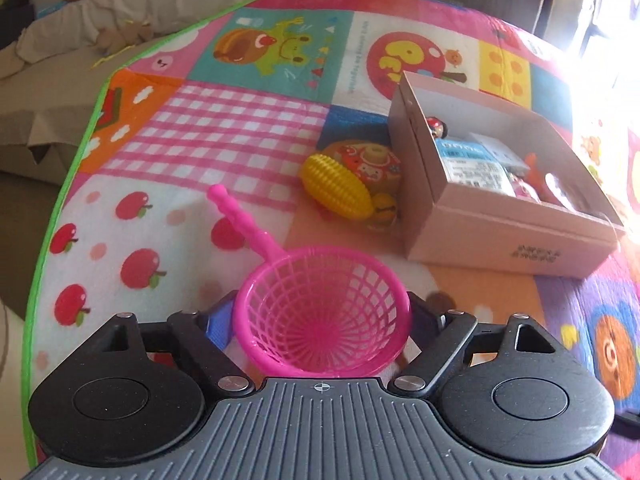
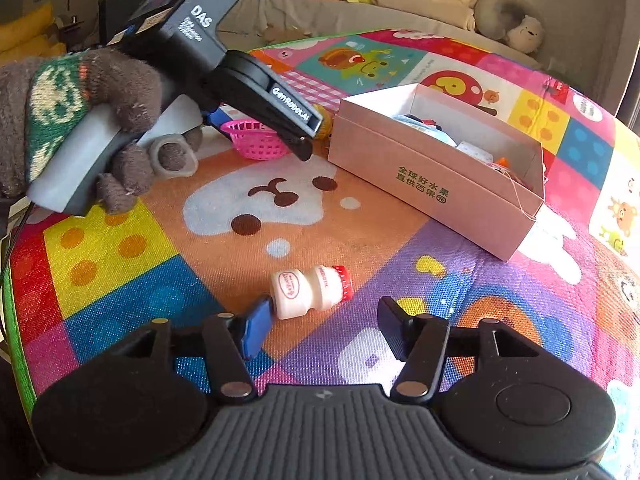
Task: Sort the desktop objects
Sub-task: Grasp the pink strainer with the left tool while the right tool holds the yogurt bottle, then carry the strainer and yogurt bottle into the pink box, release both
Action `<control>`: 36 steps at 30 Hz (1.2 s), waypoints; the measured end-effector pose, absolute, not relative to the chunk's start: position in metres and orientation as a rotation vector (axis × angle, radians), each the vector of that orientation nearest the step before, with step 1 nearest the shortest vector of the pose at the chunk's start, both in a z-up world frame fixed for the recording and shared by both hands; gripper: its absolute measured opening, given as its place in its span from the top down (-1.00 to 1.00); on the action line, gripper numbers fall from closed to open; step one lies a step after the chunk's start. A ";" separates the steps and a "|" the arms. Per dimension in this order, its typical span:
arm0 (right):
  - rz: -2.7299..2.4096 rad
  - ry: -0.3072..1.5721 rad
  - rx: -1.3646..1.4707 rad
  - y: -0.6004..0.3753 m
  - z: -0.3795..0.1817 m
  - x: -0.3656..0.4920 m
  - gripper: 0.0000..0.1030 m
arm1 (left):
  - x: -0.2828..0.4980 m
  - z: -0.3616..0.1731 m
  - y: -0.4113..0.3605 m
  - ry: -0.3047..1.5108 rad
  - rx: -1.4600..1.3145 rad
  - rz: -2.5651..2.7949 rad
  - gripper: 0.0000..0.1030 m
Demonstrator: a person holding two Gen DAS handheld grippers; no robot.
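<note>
Left wrist: left gripper [image 1: 322,316] clamps pink plastic mesh strainer [image 1: 320,312], handle pointing away; open mat [image 1: 224,128] ahead, pink cardboard box [image 1: 500,216] right.
Right wrist: right gripper [image 2: 320,328] parted, holding nothing; small white drink bottle [image 2: 310,290] lies touching its left pad.

A: Identify the support surface.
B: A patchwork play mat [image 2: 120,276] with cartoon panels and a green border.
A: List items resting directly on it.
B: An open pink cardboard box [image 2: 432,192]; a small drink bottle [image 2: 308,290] lying on its side; a yellow ribbed toy [image 1: 336,186] just beside the box, touching a round patterned toy [image 1: 372,162].
</note>
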State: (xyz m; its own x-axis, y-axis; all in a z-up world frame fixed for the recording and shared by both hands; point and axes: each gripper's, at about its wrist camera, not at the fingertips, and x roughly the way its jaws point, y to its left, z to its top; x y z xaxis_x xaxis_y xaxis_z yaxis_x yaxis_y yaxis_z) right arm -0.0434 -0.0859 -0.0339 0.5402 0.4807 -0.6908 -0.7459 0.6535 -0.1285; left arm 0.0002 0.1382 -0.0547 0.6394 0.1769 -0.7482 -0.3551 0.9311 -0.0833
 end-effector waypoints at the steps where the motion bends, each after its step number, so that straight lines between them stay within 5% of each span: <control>1: 0.759 0.665 -0.441 -0.085 -0.034 -0.044 -0.13 | -0.010 -0.055 0.135 0.828 -0.216 0.292 -0.71; 13: 0.775 0.686 -0.390 -0.075 -0.024 -0.034 0.11 | -0.123 -0.044 0.096 0.804 -0.112 0.161 -0.71; 21: 0.770 0.569 -0.417 -0.117 0.042 -0.063 0.11 | -0.134 0.017 0.050 0.558 0.071 0.047 -0.71; 32: 0.559 0.427 -0.241 -0.150 0.124 0.019 0.11 | 0.003 0.042 0.016 0.349 0.317 -0.067 -0.72; 36: 0.465 0.483 -0.211 -0.142 0.119 0.067 0.11 | 0.084 0.021 0.030 0.524 0.261 -0.159 -0.87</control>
State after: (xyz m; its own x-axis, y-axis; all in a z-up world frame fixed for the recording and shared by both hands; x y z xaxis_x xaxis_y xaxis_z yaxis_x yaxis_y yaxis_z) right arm 0.0670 -0.1416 0.1187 0.7840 0.3791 -0.4916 -0.4769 0.8747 -0.0861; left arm 0.0841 0.0296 0.0207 0.8545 -0.0825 -0.5128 0.2154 0.9547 0.2053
